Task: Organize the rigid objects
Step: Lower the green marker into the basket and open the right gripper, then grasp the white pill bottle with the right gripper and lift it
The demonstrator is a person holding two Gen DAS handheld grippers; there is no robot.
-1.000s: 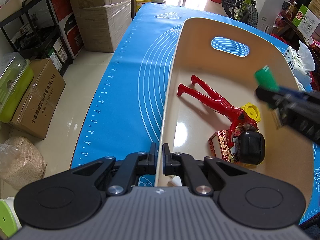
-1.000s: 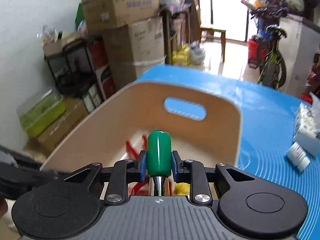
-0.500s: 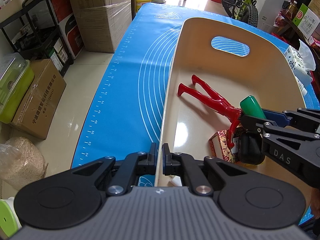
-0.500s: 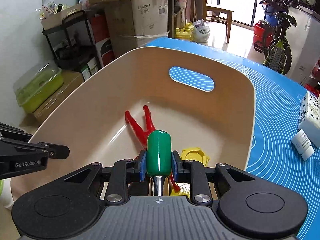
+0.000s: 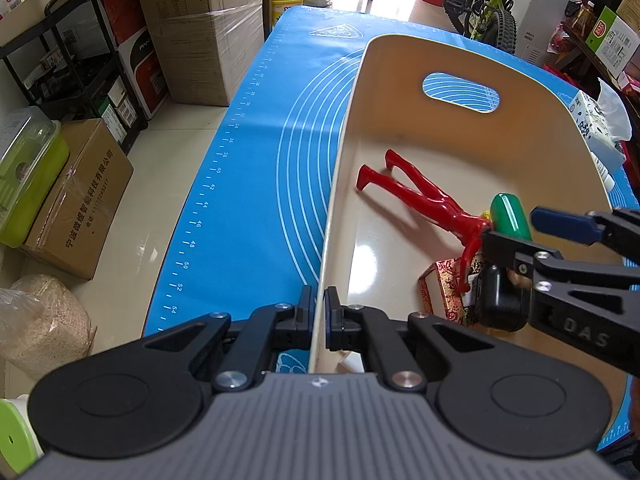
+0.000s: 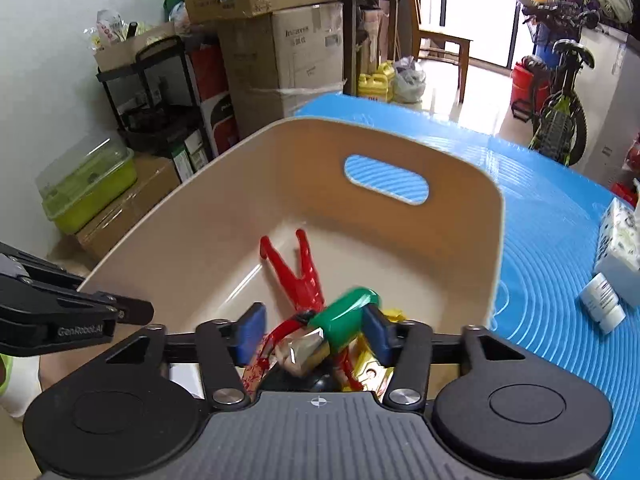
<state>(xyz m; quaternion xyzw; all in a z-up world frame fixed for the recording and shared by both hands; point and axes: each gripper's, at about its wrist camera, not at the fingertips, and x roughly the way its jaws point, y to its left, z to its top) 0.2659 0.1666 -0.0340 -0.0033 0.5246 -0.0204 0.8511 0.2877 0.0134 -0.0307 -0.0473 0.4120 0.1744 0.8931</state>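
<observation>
Half a second ago the right gripper [image 6: 314,330] was clamped on the green-handled tool [image 6: 342,320]; its jaws now stand wide, and the tool lies tilted and motion-blurred between the blue pads [image 6: 250,330], touching neither as far as the right wrist view shows, its metal tip [image 6: 306,350] pointing back toward the camera. Going from left to right in the left wrist view: stacked cardboard boxes [image 5: 200,28] and a black shelf rack [image 5: 80,56] stand on the floor beside the blue mat [image 5: 256,184]; next comes the beige bin [image 5: 520,140], resting on the mat, its near-left wall pinched between the narrow jaws of the left gripper [image 5: 316,316]. Inside the bin a red figure [image 5: 416,192] lies flat on the floor with its legs toward the handle cut-out [image 5: 460,88]. Just right of the figure's body, the green handle [image 5: 510,216] sits above a patterned red box [image 5: 444,288] and a black rounded object [image 5: 500,300]; a yellow piece [image 6: 390,314] shows under the tool. Whether the tool rests on these things or hangs just above them cannot be told. Farther right, outside the bin, a tissue pack [image 6: 618,240] and a small white bottle [image 6: 602,302] lie on the mat.
</observation>
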